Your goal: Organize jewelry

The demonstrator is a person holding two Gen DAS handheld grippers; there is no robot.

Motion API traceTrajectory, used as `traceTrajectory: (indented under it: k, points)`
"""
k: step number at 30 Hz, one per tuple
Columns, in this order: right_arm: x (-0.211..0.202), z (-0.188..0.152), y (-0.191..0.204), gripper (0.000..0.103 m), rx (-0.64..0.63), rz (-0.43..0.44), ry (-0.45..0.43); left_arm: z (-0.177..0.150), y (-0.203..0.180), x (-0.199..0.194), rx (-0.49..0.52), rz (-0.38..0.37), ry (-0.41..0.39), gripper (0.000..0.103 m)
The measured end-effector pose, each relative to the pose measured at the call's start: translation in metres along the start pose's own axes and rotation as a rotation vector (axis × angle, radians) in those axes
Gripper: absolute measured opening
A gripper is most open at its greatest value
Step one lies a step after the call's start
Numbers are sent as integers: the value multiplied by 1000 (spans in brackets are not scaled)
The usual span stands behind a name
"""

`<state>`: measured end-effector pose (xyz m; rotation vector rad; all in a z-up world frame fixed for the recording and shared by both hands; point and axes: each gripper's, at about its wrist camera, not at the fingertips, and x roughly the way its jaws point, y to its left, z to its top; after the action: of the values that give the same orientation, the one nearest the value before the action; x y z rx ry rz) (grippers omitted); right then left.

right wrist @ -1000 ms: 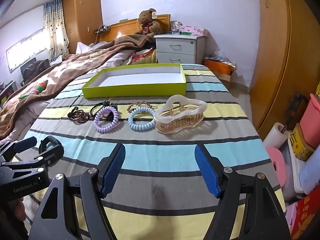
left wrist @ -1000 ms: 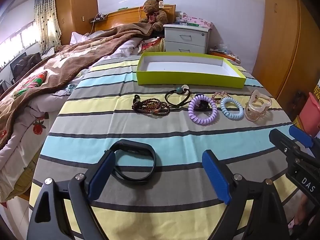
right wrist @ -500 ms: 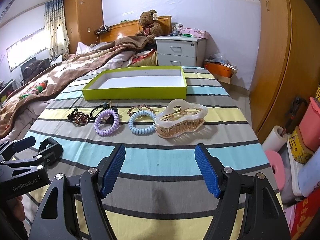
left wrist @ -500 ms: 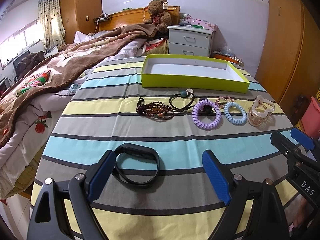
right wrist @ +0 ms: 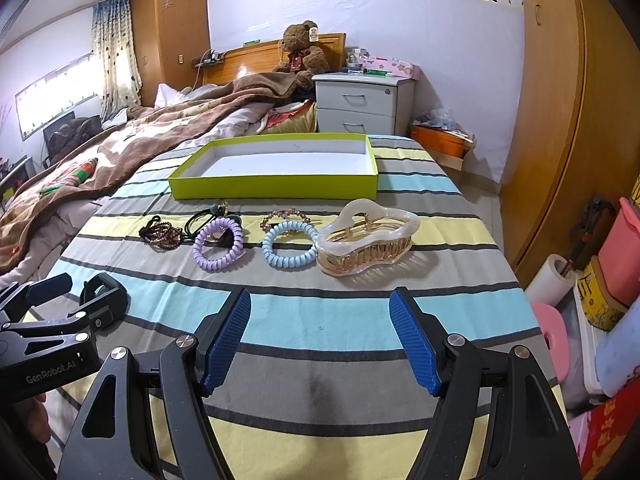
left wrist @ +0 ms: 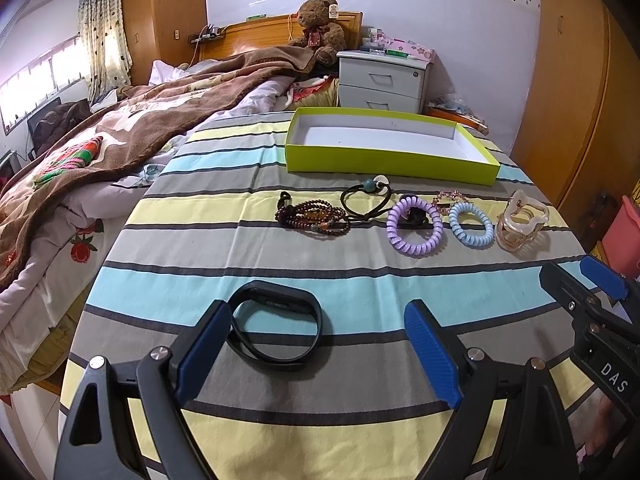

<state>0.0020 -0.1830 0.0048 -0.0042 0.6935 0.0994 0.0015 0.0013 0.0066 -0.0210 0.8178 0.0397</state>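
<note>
Black wristband (left wrist: pixel 276 326) lies near the striped tabletop's (left wrist: pixel 360 276) front edge, its left part hidden behind the left gripper's (left wrist: pixel 316 354) finger. Other jewelry is mid-table in a row: bead bracelet (left wrist: pixel 314 216), purple coil (left wrist: pixel 414 232), blue coil (left wrist: pixel 471 230), claw clip (right wrist: pixel 366 238). A small pink piece behind the coils is hard to make out. Green box (left wrist: pixel 390 148) sits at the far edge. Both grippers, incl. right gripper (right wrist: pixel 320 342), are spread wide w/ nothing held.

Right gripper (right wrist: pixel 320 336) jaws spread wide (empty); hair claw (right wrist: pixel 366 238) beyond.

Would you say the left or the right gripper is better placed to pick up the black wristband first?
Left. The left gripper is open with the black wristband just ahead, by its left finger; the right gripper faces the hair claw.
</note>
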Motion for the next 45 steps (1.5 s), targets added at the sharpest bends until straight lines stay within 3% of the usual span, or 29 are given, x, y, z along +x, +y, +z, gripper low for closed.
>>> traceTrajectory:
  k: [45]
  points:
    - [-2, 1, 3, 72, -5, -3, 3, 1, 6, 0, -15, -1, 3, 90]
